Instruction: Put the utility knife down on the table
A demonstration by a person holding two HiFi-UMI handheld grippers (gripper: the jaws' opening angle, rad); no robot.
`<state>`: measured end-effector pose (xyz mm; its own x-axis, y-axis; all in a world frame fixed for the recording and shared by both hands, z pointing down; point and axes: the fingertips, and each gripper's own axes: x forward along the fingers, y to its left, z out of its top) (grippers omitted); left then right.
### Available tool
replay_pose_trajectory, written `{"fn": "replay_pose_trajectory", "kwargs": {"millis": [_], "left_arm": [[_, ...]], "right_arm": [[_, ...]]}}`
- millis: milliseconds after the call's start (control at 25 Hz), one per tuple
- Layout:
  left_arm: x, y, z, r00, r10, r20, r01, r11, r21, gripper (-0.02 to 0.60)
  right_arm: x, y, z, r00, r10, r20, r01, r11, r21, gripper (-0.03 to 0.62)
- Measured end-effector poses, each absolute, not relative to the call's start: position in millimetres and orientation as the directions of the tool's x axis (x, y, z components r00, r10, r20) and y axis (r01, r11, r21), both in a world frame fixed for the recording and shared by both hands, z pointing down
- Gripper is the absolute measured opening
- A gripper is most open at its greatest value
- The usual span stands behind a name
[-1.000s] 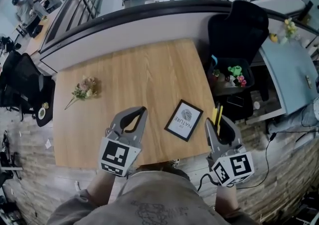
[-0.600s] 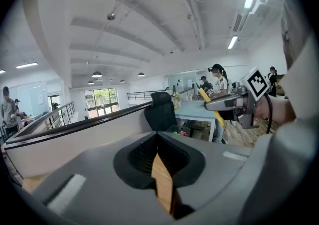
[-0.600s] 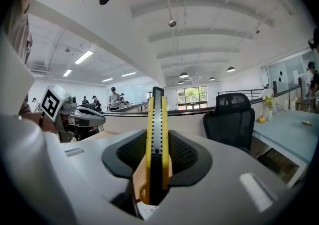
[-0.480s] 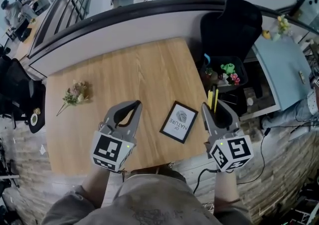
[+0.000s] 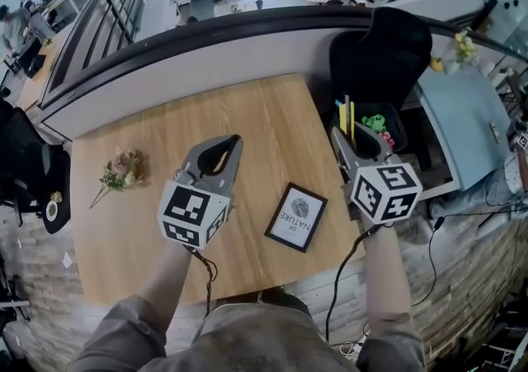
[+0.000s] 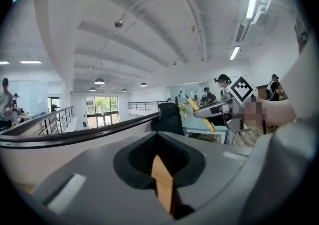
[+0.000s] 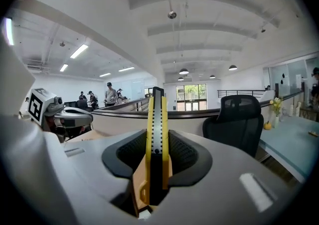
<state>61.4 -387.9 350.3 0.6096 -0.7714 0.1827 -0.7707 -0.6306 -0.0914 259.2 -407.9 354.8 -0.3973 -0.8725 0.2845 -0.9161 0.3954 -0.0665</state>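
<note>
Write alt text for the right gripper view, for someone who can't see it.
The right gripper is shut on a yellow utility knife that sticks out past its jaws. Behind it are a black office chair at right and an open office with ceiling lights.

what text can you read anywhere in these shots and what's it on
"OF NATURE": on the framed print, under a round emblem; the letters are small, so this reading is tentative.
The marker cubes carry only black-and-white square patterns, no letters or numbers.
The utility knife shows no readable print or brand.
Nothing else is legible in any view.
</note>
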Motion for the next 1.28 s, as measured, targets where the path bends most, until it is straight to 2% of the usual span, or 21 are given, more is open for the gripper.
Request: {"fn": "replay_pose_trajectory", "kwargs": {"millis": [360,680,960,1280], "left_arm": [[73.7,-448.9,413.5,0.627,-0.743,0.235,-0.770,-0.637,0.037,0.000],[79.5,-465.5,512.5,0.617,-0.674,0.405,-0.758,-0.648,0.076,0.000],[90.0,-464.6,578.3,0.630,-0.601,0.492,-0.737,-0.663,0.135,0.000],[94.3,-451.7,628.5,0.617,-0.530,0.581,-0.745,-0.631,0.215,0.000]], "right_arm": [[266.7,-488.3,462.5,-0.351,-0.784,0.512,-0.927,0.368,-0.072,0.137],[259.7,-492.3,610.2,-0.364,-0.585,0.724,-0.904,0.408,-0.125,0.137],[257.0,-479.3,696.8,-0.353,-0.478,0.804,-0.922,0.324,-0.212,0.137],[267.1,-468.8,744.6,-0.300,-0.416,0.859,-0.942,0.272,-0.197,0.138]]}}
